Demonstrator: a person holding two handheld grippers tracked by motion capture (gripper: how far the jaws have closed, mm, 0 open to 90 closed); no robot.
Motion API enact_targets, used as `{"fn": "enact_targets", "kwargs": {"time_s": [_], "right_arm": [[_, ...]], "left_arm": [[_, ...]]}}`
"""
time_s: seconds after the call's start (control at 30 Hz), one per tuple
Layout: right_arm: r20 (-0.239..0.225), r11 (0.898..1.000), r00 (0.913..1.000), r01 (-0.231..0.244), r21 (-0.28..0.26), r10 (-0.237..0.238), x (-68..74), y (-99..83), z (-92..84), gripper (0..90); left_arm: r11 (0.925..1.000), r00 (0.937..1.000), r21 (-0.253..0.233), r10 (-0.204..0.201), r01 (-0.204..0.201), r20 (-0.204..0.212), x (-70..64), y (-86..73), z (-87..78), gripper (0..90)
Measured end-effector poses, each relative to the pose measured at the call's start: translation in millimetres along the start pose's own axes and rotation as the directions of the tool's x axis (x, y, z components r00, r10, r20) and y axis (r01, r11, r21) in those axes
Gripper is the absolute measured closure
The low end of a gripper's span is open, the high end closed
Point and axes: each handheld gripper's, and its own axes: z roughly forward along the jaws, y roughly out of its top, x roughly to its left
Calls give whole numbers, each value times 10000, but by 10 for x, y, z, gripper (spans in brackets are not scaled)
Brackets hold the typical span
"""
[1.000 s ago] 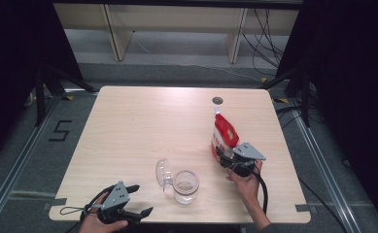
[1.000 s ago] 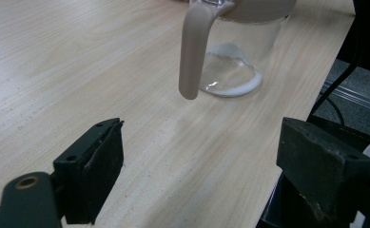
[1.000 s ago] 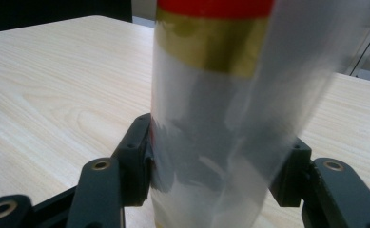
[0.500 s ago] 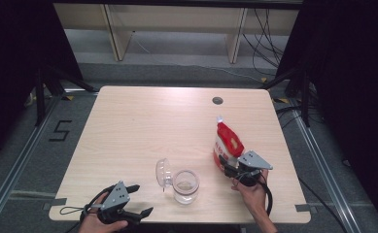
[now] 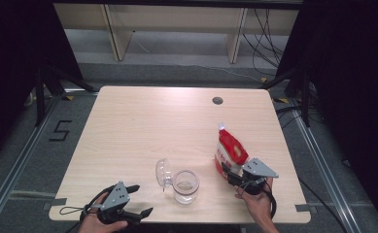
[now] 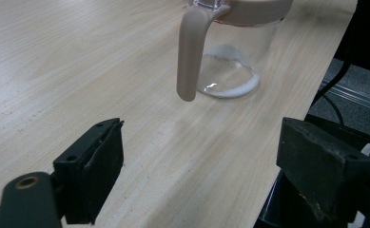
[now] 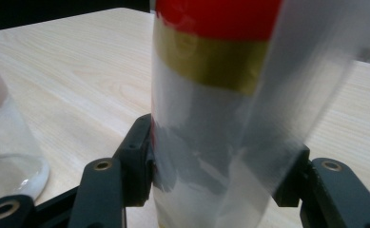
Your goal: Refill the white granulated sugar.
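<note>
Carried nearer the table's front edge, the red-and-white pouch (image 5: 229,151) stands pinched in the right gripper (image 5: 231,173), at three o'clock from the open glass jar (image 5: 185,185), probably for pouring; left gripper (image 5: 137,200) rests, jaws spread.

The right hand-held gripper (image 5: 231,175), its jaws clamped on the red-and-white pouch (image 5: 229,149), has carried the pouch away from the glass jar (image 5: 185,186), toward the right edge of the worktop (image 5: 143,121). The pouch, earlier close beside the jar, now stands farther from it, leaning a little more.
</note>
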Motion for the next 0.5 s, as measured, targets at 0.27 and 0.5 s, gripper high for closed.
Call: {"fn": "enact_targets", "kwargs": {"time_s": [0.27,0.5], "right_arm": [[-3,9999,10000,-54,-132,54,11,-39,-56,458],[-346,9983,9988,-365,-464,349,-33,-97,-17,419]], "left_arm": [[10000,10000,89,19,-19,22,-2,1,3,157],[10000,10000,36,50,-50,76,-12,1,7,157]]}}
